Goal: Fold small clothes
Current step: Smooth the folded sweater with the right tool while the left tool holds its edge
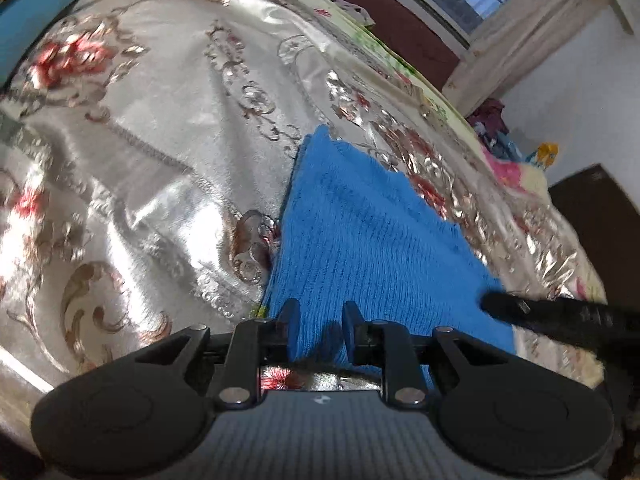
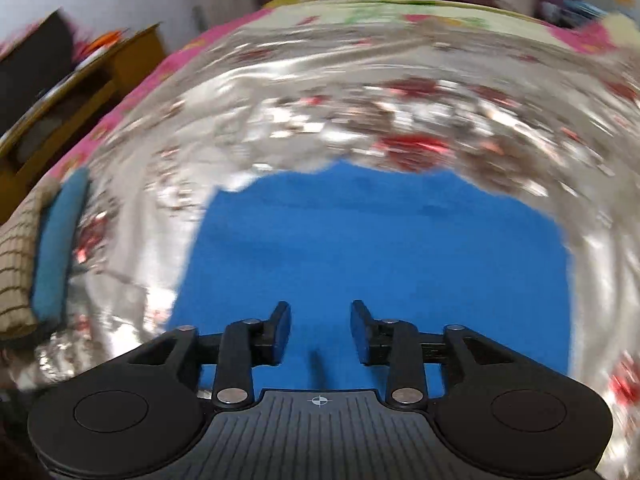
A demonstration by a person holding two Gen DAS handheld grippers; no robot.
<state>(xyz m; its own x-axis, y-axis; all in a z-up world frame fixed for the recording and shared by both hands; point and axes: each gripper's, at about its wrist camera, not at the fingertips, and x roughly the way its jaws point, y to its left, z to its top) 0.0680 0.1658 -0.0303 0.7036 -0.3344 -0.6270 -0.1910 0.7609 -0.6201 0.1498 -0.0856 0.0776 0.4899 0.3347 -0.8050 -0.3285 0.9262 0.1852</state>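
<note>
One blue knit garment (image 1: 372, 240) is all I've got to deal with, lying flat on the bed over a shiny silver satin bedspread (image 1: 160, 160) with red flowers and scrollwork woven in. My guess is it handles light and floppy: ribbed knit, soft, no stiffness at all, so it'll sag wherever I'm not holding it. Good news is knit grips well, bad news is that satin underneath looks slick, so I'd expect the whole piece to slide if I drag instead of lift. Best place to grab is probably a corner or the hem edge, pinching both layers if it's doubled over (looks like it might be along the left edge, can't say for sure). Left tongs (image 1: 320, 320) are apart, hanging over the near edge of the knit with nothing clamped. Right tongs (image 2: 320, 328) are spread too, right over the middle of the blue, though that view is pretty blurry. The far corner (image 1: 320, 132) looks sharp and easy to pinch.
</note>
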